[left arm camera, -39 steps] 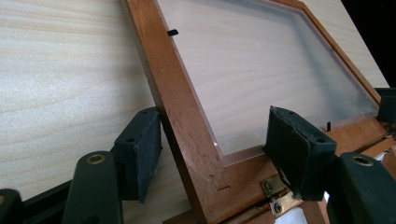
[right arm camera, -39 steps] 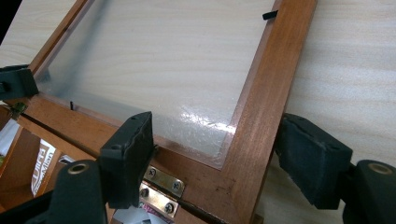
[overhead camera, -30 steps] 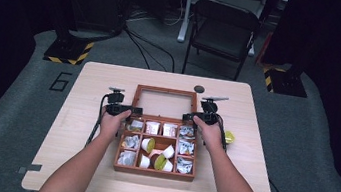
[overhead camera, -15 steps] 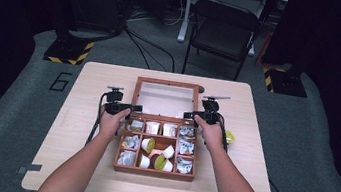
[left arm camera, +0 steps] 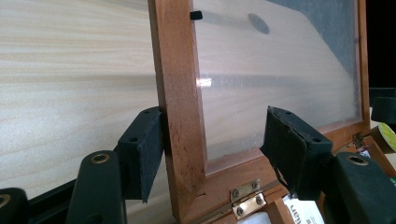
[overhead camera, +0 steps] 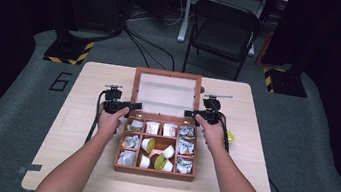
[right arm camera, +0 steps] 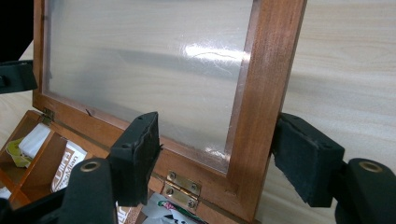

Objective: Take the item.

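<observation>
1. the wooden box (overhead camera: 154, 169) sits in the middle of the table (overhead camera: 73, 163), nearer its near edge, with its long sides running left to right and its compartments full of packets and small cups.
2. its glass lid (overhead camera: 164, 94) stands open off the far hinged edge of the box, tilted back toward the table's far edge; the lid's long axis also runs left to right.
3. the left gripper (left arm camera: 212, 154) straddles the lid's left side rail, just above the hinge; its jaws have just been closing, one pad touches the rail's outer face, the other stands off over the glass, so nothing is clamped.
4. the right gripper (right arm camera: 217, 154) straddles the right side rail likewise, jaws just closing, outer pad at the wood, inner pad apart.
5. each hand is level with its own rail, so the lid lies between them, equally near both.
</observation>
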The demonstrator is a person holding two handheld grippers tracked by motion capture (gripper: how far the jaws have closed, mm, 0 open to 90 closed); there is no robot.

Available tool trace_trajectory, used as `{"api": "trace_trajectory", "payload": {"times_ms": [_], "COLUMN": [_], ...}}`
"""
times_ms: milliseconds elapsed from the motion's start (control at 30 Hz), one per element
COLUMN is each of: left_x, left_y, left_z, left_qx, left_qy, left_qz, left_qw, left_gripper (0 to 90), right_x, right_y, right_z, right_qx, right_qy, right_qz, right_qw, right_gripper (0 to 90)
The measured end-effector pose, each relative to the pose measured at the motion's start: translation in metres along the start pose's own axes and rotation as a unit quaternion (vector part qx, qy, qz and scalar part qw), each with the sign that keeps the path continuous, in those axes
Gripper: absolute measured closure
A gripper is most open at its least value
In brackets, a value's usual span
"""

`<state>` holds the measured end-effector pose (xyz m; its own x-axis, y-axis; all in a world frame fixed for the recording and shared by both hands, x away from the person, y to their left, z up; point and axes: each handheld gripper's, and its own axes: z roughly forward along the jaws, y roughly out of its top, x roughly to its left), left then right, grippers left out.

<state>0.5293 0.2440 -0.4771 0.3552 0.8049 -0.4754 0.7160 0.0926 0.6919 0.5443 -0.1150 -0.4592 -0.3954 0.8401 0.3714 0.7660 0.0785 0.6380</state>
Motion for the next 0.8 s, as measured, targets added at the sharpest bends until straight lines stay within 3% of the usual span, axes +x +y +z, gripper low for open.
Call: {"api": "trace_trajectory", "payload": {"times_ms": [300,333,533,633,800], "left_x": [-0.003,-0.004,-0.007,-0.007,-0.009], "left_y": [0.001,0.000,0.001,0.002,0.002], "left_z": [-0.007,-0.007,-0.012,-0.014,-0.016], "left_qx": [-0.009,-0.011,-0.013,-0.011,-0.012], "left_qy": [-0.005,-0.005,-0.008,-0.008,-0.008], "left_qz": [0.024,0.018,0.025,0.040,0.049], "left_qw": [0.9997,0.9998,0.9996,0.9991,0.9987], "left_gripper": [38.1,38.1,39.0,39.0,39.0], "right_x": [0.004,0.004,0.008,0.008,0.010], "right_y": [0.000,0.000,-0.001,-0.001,-0.001], "right_z": [-0.008,-0.009,-0.014,-0.015,-0.019], "right_qx": [-0.010,-0.012,-0.016,-0.022,-0.021], "right_qy": [0.002,0.002,0.001,0.002,0.004], "right_qz": [-0.013,-0.018,-0.023,-0.029,-0.034], "right_qw": [0.9999,0.9998,0.9996,0.9993,0.9992], "right_gripper": [32.7,32.7,33.3,33.5,33.8]}}
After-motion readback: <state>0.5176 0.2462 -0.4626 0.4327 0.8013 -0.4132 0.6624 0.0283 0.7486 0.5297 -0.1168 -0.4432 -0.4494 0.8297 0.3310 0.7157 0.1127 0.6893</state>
